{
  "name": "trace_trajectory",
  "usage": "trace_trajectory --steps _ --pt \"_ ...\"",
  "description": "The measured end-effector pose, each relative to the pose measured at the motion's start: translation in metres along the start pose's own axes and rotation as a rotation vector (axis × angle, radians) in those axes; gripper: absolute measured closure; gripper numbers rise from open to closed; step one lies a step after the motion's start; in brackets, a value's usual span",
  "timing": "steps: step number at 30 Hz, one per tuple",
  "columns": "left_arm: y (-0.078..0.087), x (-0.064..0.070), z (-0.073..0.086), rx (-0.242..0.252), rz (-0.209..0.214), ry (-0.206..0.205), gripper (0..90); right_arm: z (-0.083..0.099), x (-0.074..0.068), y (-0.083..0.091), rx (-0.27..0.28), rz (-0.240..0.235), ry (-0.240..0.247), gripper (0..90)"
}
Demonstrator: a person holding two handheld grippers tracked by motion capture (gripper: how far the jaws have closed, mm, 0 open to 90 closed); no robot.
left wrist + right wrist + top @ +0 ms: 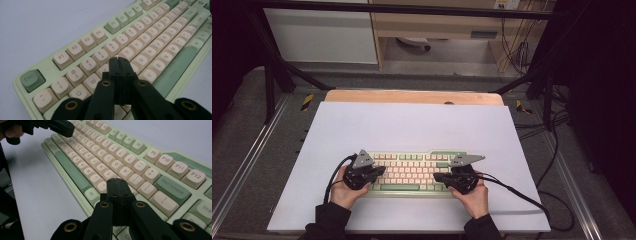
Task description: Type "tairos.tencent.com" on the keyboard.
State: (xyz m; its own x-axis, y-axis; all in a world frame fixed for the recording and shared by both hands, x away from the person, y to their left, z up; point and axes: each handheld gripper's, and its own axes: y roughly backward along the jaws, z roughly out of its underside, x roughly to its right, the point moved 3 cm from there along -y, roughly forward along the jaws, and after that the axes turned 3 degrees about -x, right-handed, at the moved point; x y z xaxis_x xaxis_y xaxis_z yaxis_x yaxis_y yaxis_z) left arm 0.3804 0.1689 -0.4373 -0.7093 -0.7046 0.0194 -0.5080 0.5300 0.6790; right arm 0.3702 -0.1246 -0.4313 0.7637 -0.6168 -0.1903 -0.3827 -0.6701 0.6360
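Note:
A pale green keyboard [412, 172] with cream and green keys lies on the white mat near the front edge. My left gripper [381, 170] hovers over its left side, jaws pressed together with nothing between them. In the left gripper view the shut tips of the left gripper [118, 59] sit just above the keys near R and T on the keyboard [150, 42]. My right gripper [437, 177] is over the right side, also shut and empty. In the right gripper view the right gripper [116, 180] hangs above the keys near L and P on the keyboard [120, 157].
The white mat [412, 130] covers a wooden table [412, 96], with bare mat behind and beside the keyboard. Black cables [522, 197] trail from the grippers across the mat to the right. Metal frame rails [242, 165] run along both sides.

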Motion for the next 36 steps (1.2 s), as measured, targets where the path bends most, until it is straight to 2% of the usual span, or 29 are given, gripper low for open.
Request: trace_trajectory --steps 20,36 --pt "0.024 -0.013 0.018 0.032 -0.013 0.039 89.7 -0.006 -0.015 -0.013 -0.02 -0.023 0.026 90.0" --pt "0.025 -0.016 0.023 0.029 -0.008 0.045 89.7 -0.019 -0.031 -0.035 -0.031 -0.035 0.051 90.0"
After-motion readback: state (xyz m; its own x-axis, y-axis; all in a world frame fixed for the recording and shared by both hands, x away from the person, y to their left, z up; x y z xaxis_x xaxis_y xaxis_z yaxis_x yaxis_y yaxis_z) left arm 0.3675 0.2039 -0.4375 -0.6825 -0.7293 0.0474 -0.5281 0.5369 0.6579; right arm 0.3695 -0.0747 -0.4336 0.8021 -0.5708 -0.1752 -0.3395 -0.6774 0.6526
